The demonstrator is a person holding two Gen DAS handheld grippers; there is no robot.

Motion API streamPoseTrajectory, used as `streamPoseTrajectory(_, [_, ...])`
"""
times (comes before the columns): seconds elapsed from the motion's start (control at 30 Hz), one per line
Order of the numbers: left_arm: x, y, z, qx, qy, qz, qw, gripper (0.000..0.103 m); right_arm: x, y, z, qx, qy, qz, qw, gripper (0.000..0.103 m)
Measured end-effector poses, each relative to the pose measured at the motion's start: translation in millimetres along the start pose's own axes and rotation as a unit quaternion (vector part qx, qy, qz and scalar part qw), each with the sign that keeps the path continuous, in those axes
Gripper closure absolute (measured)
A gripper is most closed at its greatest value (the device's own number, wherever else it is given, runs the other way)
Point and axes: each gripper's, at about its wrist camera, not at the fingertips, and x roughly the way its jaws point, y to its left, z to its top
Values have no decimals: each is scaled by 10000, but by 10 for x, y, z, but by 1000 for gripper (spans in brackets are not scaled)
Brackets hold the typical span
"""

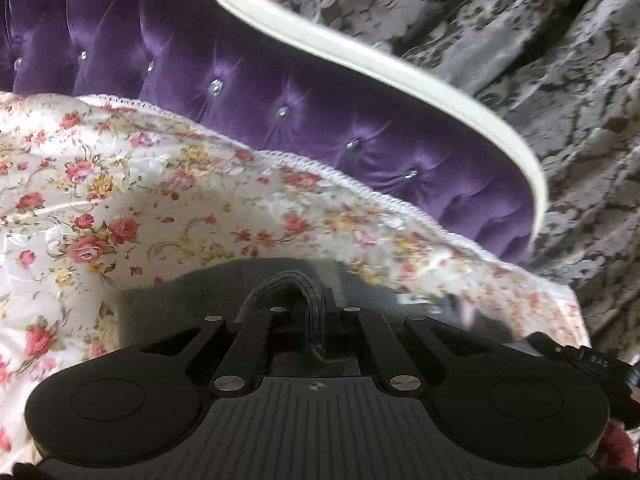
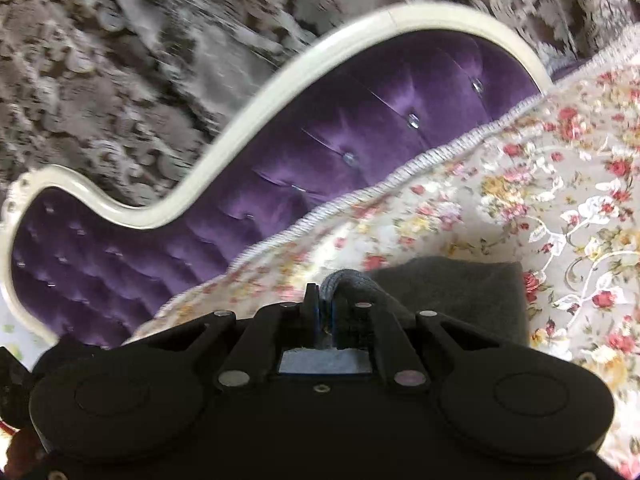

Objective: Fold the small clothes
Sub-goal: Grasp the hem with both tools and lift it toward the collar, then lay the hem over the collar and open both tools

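A small dark grey garment (image 1: 172,300) lies over the floral bedspread (image 1: 120,200). In the left wrist view my left gripper (image 1: 316,312) is shut on a folded edge of this grey cloth, which humps up between the black fingers. The right gripper (image 2: 328,304) is likewise shut on a grey hem in the right wrist view. From there the grey garment (image 2: 460,292) spreads to the right over the bedspread (image 2: 520,184). Most of the cloth is hidden beneath both gripper bodies.
A purple tufted headboard (image 1: 320,92) with a cream curved frame (image 1: 360,52) rises behind the bed; the same headboard (image 2: 360,128) shows in the right wrist view. Patterned grey-brown curtains (image 1: 540,60) hang beyond it. The right gripper's body (image 1: 580,360) shows at the lower right edge.
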Motion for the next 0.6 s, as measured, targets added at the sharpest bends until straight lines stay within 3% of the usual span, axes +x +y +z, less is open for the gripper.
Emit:
streamPoseTrajectory(0.17, [309,123,29,-151,157,45,9998,97,296,-158,10,53,134,-291,9995,90])
streamPoseTrajectory(0.23, [407,173,47,-209,281,99,9993,92,395,-210,15,59,197,-356,9992,90])
streamPoseTrajectory(0.33, [372,174,80,-168,108,201,9996,74,472,-257,10,46,204,-434,9988,85])
streamPoseTrajectory(0.37, [307,142,97,-53,-36,309,9995,59,473,-264,12,14,171,-481,9987,84])
streamPoseTrajectory(0.4, [244,96,114,96,-173,445,9988,48,467,-265,20,-27,107,-522,9986,75])
streamPoseTrajectory(0.47, [76,4,135,447,-449,546,9965,45,397,-242,42,-142,-81,-573,9982,51])
streamPoseTrajectory(0.5, [1,-42,143,586,-530,588,9951,43,347,-216,51,-227,-174,-583,9979,46])
streamPoseTrajectory(0.6, [-204,-221,78,979,-656,701,9906,36,151,-23,45,-778,-349,-588,9946,46])
